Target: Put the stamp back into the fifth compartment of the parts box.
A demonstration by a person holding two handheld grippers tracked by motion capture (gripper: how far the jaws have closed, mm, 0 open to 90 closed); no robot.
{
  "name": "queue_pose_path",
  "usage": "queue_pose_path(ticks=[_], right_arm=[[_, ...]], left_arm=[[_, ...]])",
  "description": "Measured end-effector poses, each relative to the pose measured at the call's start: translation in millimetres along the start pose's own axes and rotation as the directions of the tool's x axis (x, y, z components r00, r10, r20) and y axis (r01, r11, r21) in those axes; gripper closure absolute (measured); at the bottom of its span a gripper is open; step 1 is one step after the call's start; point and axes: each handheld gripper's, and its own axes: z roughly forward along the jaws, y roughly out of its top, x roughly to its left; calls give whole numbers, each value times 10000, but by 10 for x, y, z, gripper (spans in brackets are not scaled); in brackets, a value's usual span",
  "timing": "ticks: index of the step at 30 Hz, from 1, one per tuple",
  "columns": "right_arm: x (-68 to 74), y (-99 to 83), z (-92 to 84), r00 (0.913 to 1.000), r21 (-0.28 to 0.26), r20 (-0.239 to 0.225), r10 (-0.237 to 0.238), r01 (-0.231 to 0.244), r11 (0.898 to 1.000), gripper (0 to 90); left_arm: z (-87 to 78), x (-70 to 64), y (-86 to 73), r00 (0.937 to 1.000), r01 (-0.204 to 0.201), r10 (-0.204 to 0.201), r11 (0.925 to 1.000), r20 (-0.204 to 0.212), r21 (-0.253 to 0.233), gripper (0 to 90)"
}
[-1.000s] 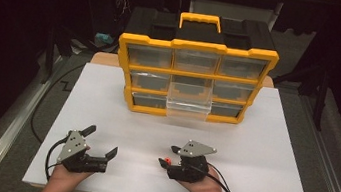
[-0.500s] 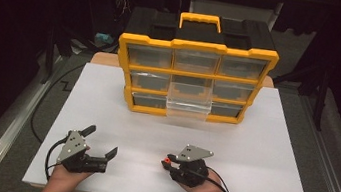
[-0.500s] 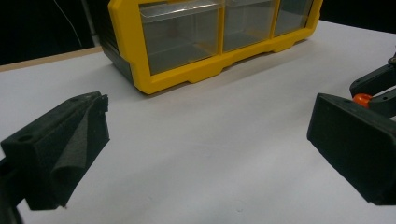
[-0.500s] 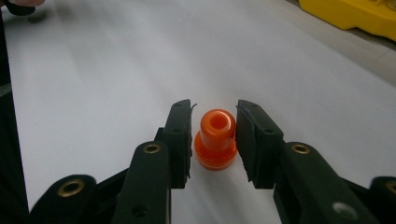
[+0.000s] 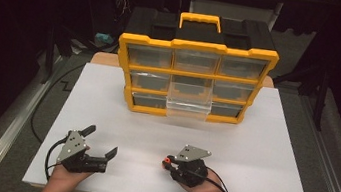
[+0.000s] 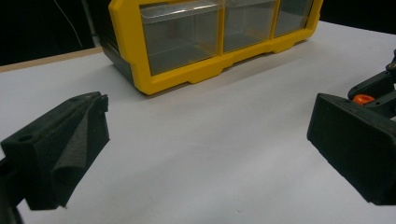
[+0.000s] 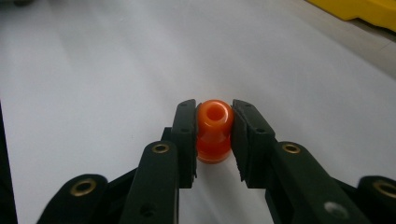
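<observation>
Gripping a small orange bead-like part (image 7: 214,130) between their two black jaws, the right tongs (image 7: 214,122) have just been closing and now stand clamped on it, the pads pressing its waisted sides while its bored top faces the right gripper view. Seen from the high view, the right tongs (image 5: 169,163) lie low over the white worktop (image 5: 276,156) with the orange part (image 5: 166,163) at their tip, pointing across toward the left tongs (image 5: 101,143); the low, level hold looks suited to lifting the piece straight off the sheet. The left tongs (image 6: 205,140) stand wide apart with nothing between them, one padded jaw at each edge of the left gripper view, and appear to wait in reserve beside the right pair. Beyond its jaws that view catches the orange part (image 6: 362,99) in the far tongs.

Ahead of both tongs, well apart across bare worktop, stands the yellow drawer organiser (image 5: 194,79), upright with its clear-fronted drawers facing the person and a carrying handle (image 5: 200,20) on top. One clear drawer (image 5: 188,104) in the middle column is pulled forward out of its frame, probably left open so that the held part can be dropped in from above without a second hand to open it. The other drawers sit flush.
</observation>
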Motion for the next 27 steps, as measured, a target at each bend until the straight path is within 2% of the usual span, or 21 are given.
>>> queue_pose_path(ticks=[14, 19, 24, 26, 27], right_arm=[[-22, 35, -54, 9999, 192, -39, -160, 161, 9997, 735], [-109, 40, -137, 9999, 559, -114, -16, 22, 9984, 735], [-190, 42, -240, 9999, 1143, -68, -105, 112, 9934, 735], [-238, 51, -298, 9998, 1544, -106, -189, 203, 9878, 735], [-238, 51, -298, 9998, 1544, -106, -189, 203, 9878, 735]], left_arm=[[0, 3, 0, 10000, 60, -60, 10000, 21, -10, 3], [5, -2, 3, 9999, 64, -64, 10000, 127, 2, 3], [14, -19, 3, 9997, -13, 13, 10000, 259, -11, 3], [21, -25, 1, 9996, -27, 29, 10000, 297, -43, 3], [21, -27, 2, 9995, -52, 53, 10000, 314, -39, 3]])
